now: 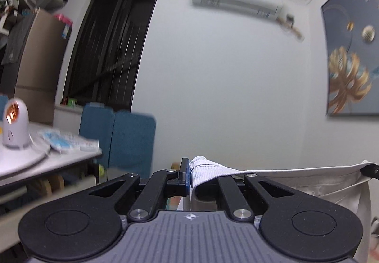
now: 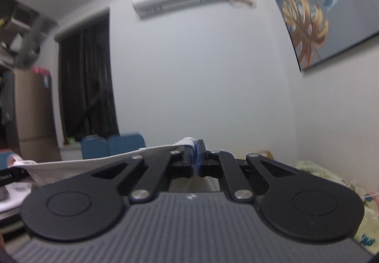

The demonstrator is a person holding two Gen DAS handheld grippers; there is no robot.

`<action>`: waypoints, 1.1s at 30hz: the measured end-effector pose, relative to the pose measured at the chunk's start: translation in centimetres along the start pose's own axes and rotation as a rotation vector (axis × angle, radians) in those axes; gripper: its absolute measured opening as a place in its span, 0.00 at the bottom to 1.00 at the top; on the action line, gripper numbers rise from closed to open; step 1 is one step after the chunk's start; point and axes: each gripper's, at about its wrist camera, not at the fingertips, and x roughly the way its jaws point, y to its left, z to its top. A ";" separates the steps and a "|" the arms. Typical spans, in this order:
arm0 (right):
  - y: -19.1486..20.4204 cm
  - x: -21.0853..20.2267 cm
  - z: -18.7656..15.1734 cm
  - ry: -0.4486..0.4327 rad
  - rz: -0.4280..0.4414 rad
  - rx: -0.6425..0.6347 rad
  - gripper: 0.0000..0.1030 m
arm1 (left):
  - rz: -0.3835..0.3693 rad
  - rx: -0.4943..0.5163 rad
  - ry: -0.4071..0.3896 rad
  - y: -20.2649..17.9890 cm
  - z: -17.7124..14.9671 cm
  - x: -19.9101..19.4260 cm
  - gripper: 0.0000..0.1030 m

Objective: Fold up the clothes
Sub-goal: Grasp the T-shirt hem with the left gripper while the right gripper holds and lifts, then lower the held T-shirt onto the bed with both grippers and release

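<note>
- Up in mid-air between both hands: pale garment [image 1: 296, 180] stretched out, ribbed white edge pinched at each end, rest hanging below out of sight.
- Looks like the spread-and-lay step of folding: cloth held taut and level, not yet set down on anything visible.
- Left gripper [image 1: 189, 171]: clenched tight on the ribbed edge [image 1: 206, 168], cloth bunched over the right-hand finger and running off toward the other tool.
- Right gripper [image 2: 195, 156]: likewise clamped, blue pads [image 2: 200, 158] nearly meeting, thin ribbed corner [image 2: 188, 141] poking up between them.
- Across the left wrist view, far right: tip of the other tool [image 1: 369, 169] at the cloth's opposite end, confirming one piece shared by both.
- Off to the left side: table [image 1: 59, 163] with a small white heater [image 1: 15, 128] and blue-and-white packets [image 1: 64, 143]; to the right, a bed with patterned bedding [image 2: 331, 175].
- Next move, by judgement: keep both grips firm, hold the tension even, lower the cloth flat onto a surface before any fold.
- Risk: uneven pull could slip the thin edge out of one grip.
- Landing spot: cannot tell yet.
</note>
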 end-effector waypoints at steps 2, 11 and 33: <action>-1.0 4.7 -3.3 0.063 -0.018 0.002 0.05 | 0.012 -0.001 0.060 0.6 -4.0 5.6 0.05; -5.6 25.5 -19.0 0.291 -0.097 0.014 0.05 | 0.041 0.064 0.266 1.8 -21.2 30.8 0.06; -12.8 40.8 -40.0 0.628 0.050 0.293 0.84 | -0.019 0.061 0.570 6.8 -38.1 46.8 0.66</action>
